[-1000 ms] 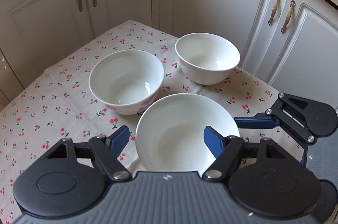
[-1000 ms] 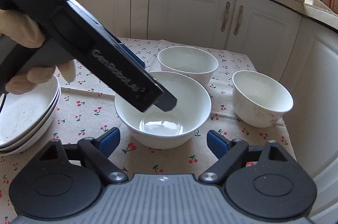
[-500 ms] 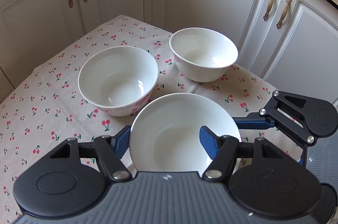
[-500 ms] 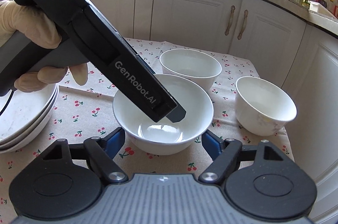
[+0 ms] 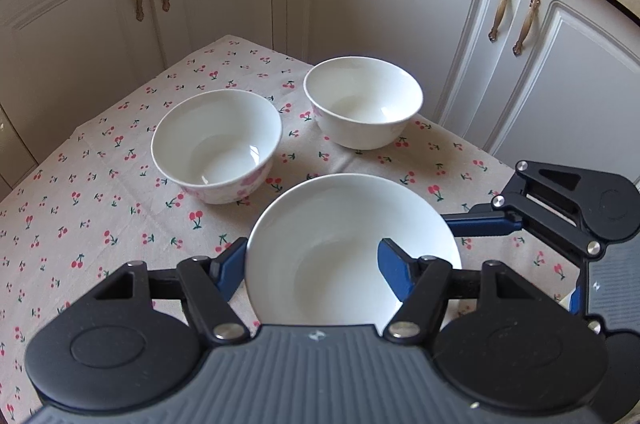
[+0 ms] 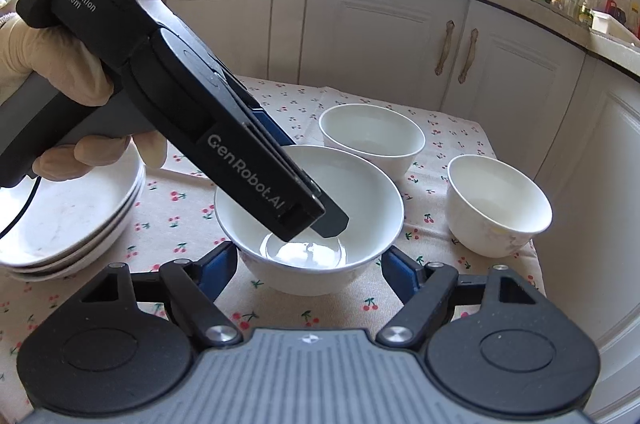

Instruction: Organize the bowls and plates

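Three white bowls stand on the cherry-print tablecloth (image 5: 100, 224). On the nearest bowl (image 5: 340, 244) (image 6: 360, 196), my left gripper (image 5: 312, 272) is shut on the wall, one finger outside the rim and the other finger (image 6: 328, 220) down inside. My right gripper (image 6: 310, 264) is shut on the same bowl low down, a blue pad against each side; one of its fingers (image 5: 476, 226) shows at the bowl's right rim. A bowl with pink flowers (image 5: 216, 140) (image 6: 500, 208) and a plain bowl (image 5: 362, 100) (image 6: 372, 136) stand beyond.
A stack of white plates (image 6: 60, 216) sits at the table's left, under the gloved hand (image 6: 60, 64) that holds the left gripper. White cabinet doors (image 5: 400, 4) close in the table on its far sides. Bottles and jars stand on the counter (image 6: 580, 0).
Both grippers' jaws have narrowed onto the nearest bowl. The left gripper's fingers now pinch its wall, and the right gripper's pads have come in against its sides.
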